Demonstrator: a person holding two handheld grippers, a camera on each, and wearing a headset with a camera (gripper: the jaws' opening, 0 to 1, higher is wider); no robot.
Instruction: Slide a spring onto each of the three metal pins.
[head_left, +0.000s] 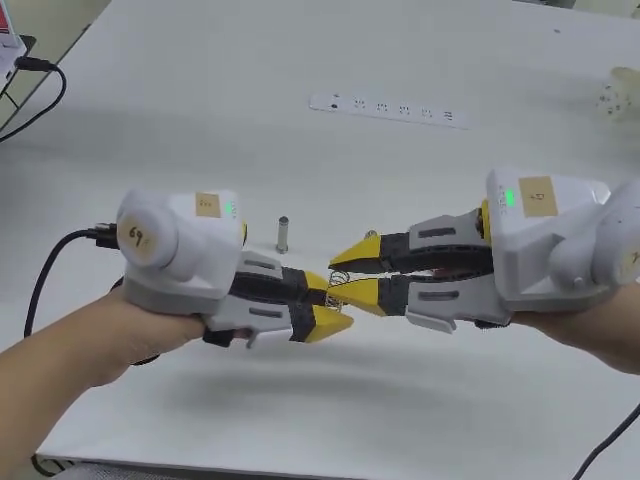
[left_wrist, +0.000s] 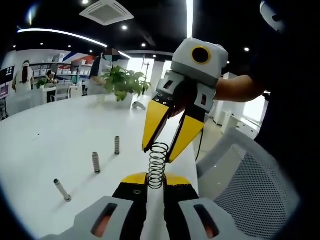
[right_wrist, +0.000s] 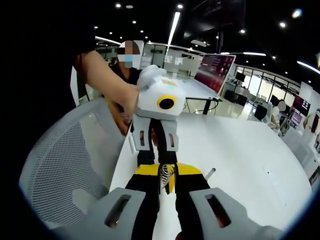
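Sticking straight out from the left gripper (left_wrist: 155, 181), the spring (left_wrist: 158, 165) pointed its long way at the right gripper (left_wrist: 158, 154). The left jaws squeezed its near end. The right jaws stood spread apart around its far end. Three pins (left_wrist: 95, 162) sat nearby on the white table (left_wrist: 55, 132) in a big office (left_wrist: 55, 75).

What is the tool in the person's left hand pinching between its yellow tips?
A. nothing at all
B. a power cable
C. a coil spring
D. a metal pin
C: in the left gripper view a coil spring stands up from between the closed yellow tips of the left gripper.
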